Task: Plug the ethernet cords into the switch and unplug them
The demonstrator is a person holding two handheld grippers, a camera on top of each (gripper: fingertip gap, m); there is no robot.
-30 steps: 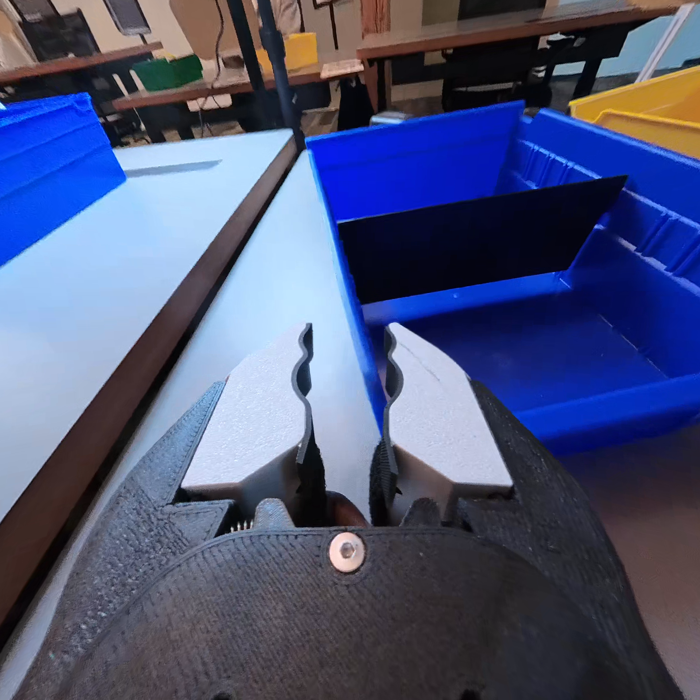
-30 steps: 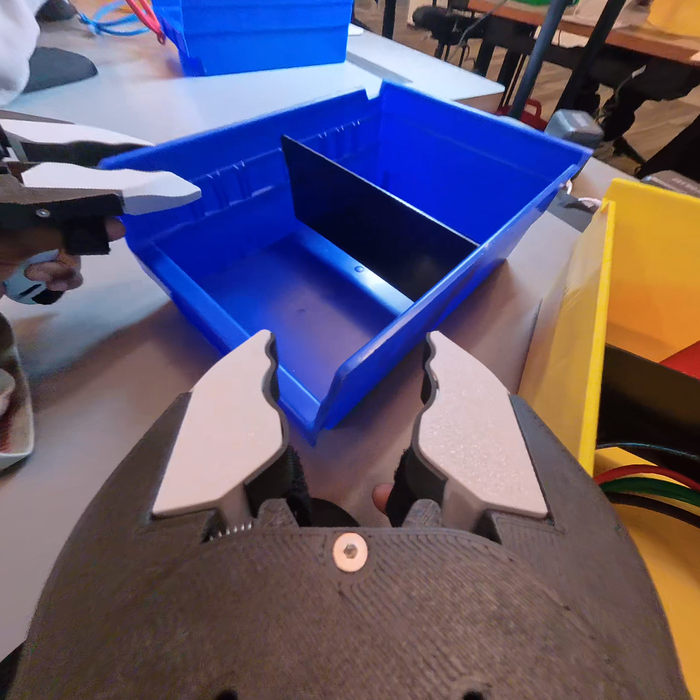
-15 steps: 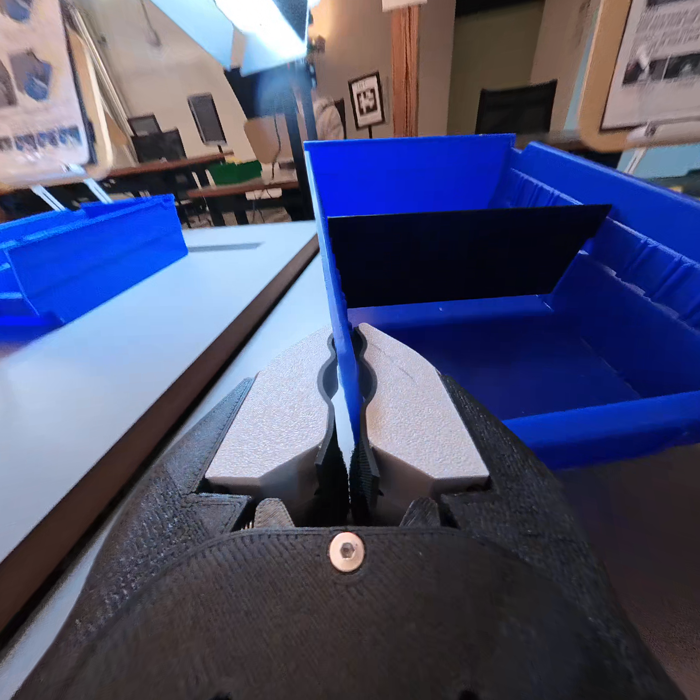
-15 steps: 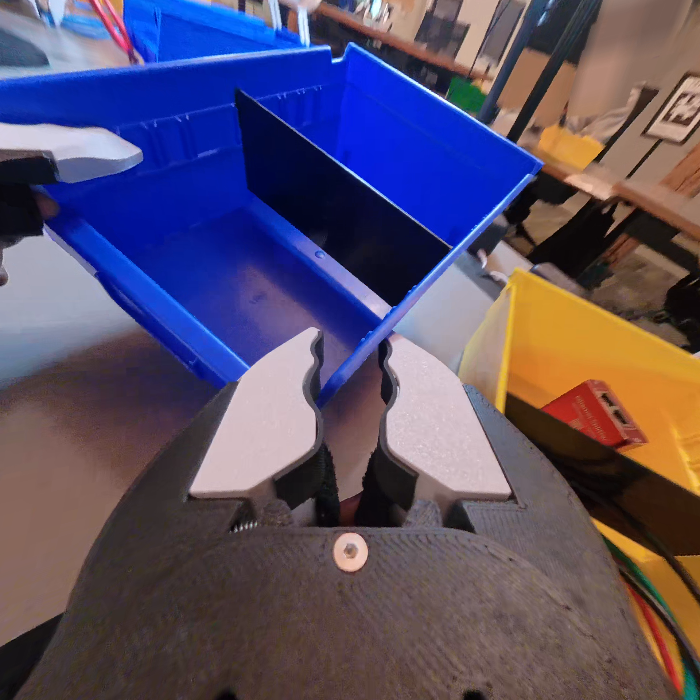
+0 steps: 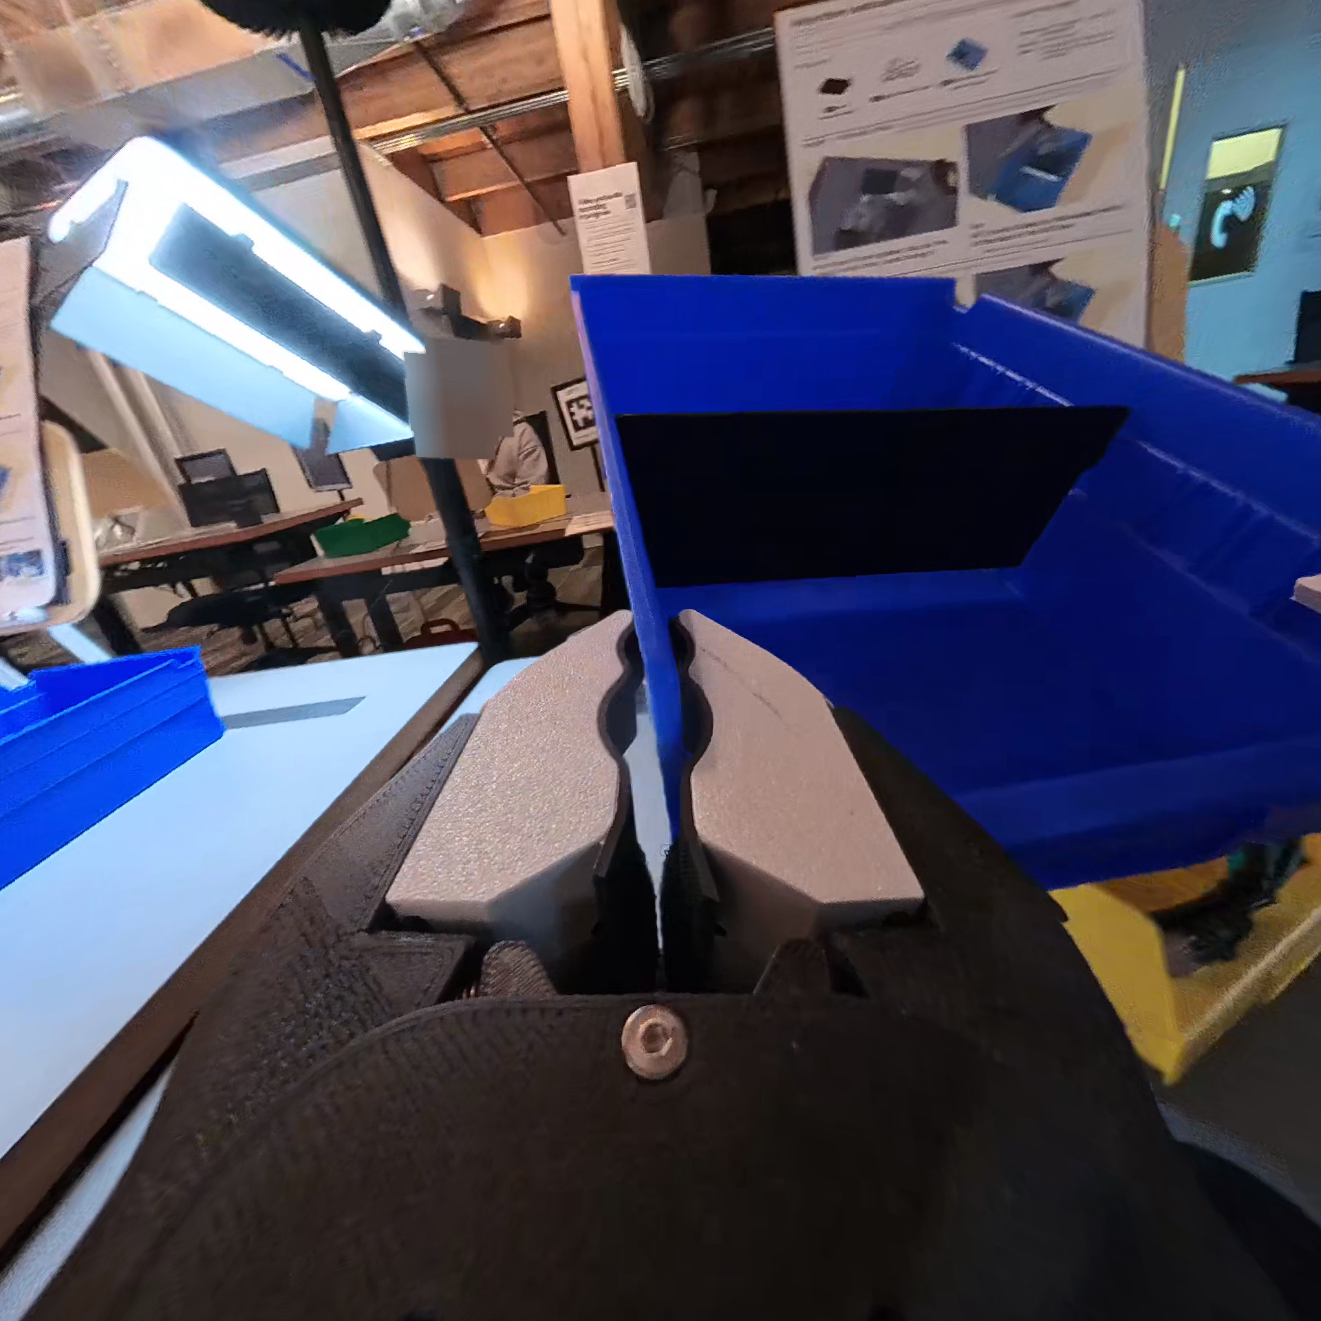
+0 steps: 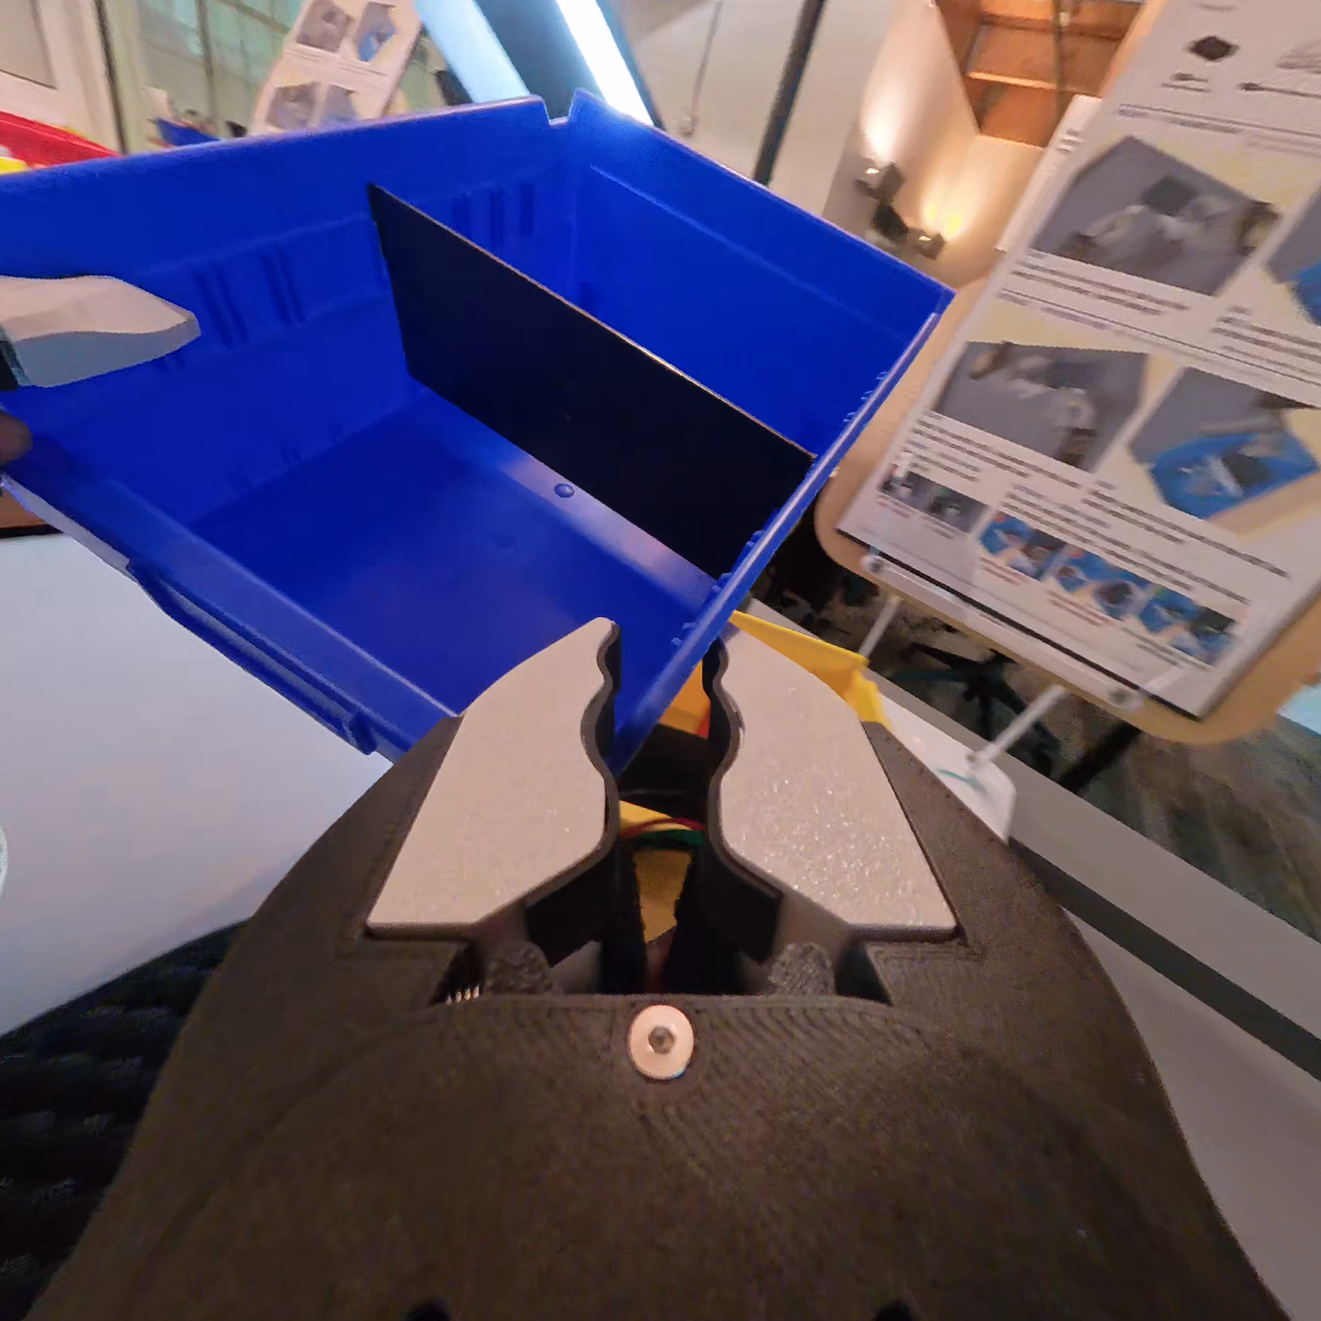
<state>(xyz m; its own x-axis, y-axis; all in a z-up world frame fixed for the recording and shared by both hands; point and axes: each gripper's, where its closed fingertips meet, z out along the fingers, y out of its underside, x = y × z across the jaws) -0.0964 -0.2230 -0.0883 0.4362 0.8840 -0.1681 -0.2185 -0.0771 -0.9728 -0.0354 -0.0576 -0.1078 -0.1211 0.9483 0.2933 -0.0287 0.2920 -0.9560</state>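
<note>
A long light panel (image 5: 229, 300) is glowing at the upper left of my left view, wooden beams (image 5: 500, 143) are crossing overhead, and desks (image 5: 300, 543) are standing behind the white surface (image 5: 143, 858).

I can only see a short stretch of the ethernet cords (image 6: 665, 829): thin red and green strands running side by side, left to right. They show through the gap in my right claw (image 6: 665, 640), lying in the yellow bin (image 6: 808, 661), below the near right corner of the blue bin (image 6: 357, 536). The rest is hidden from me.
</note>
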